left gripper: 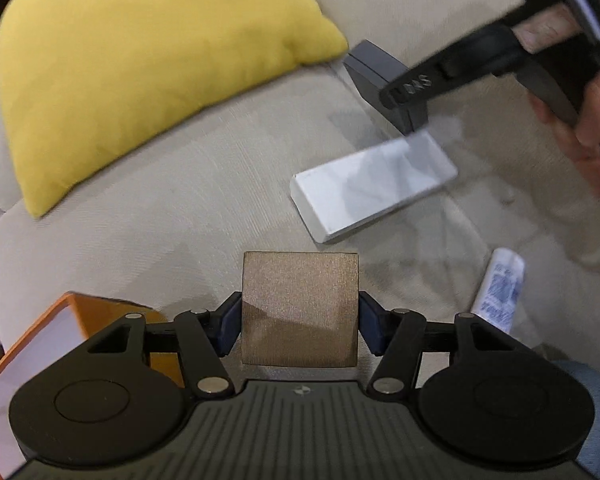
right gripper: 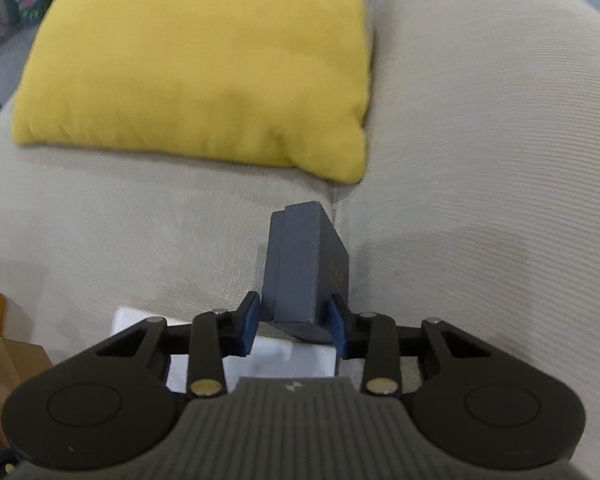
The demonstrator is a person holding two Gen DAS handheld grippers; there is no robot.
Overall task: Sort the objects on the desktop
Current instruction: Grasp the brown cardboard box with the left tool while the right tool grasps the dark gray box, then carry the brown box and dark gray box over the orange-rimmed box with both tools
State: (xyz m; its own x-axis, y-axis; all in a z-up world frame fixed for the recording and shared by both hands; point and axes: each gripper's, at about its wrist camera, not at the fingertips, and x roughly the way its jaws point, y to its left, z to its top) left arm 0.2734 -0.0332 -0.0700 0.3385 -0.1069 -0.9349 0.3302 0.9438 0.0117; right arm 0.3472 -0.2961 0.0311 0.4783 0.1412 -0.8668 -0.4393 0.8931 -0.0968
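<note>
Sofa [right gripper: 480,160]: I read ribbed beige cloth, matt.
Yellow cushion [left gripper: 140,60]: soft woven cloth, matt.
Brown block [left gripper: 300,308]: fine-grained, matt, faint sparkle.
Grey box [right gripper: 300,268]: matt, card-like.
White box [left gripper: 372,184], beside the grey box: smooth, slight sheen.
Finger pads [right gripper: 248,326]: blue, rubbery.

Four boxes show across the two views: one brown box [left gripper: 300,308], one grey box [right gripper: 306,268], one white box [left gripper: 374,184] lying flat, and one orange box [left gripper: 40,360] at the lower left edge. There is one yellow cushion [left gripper: 140,68] and one beige sofa [left gripper: 160,216] beneath everything. One small white tube [left gripper: 500,290] with blue print lies near the white box. Two grippers are counted, the left gripper [left gripper: 300,322] and the right gripper [right gripper: 294,320].
</note>
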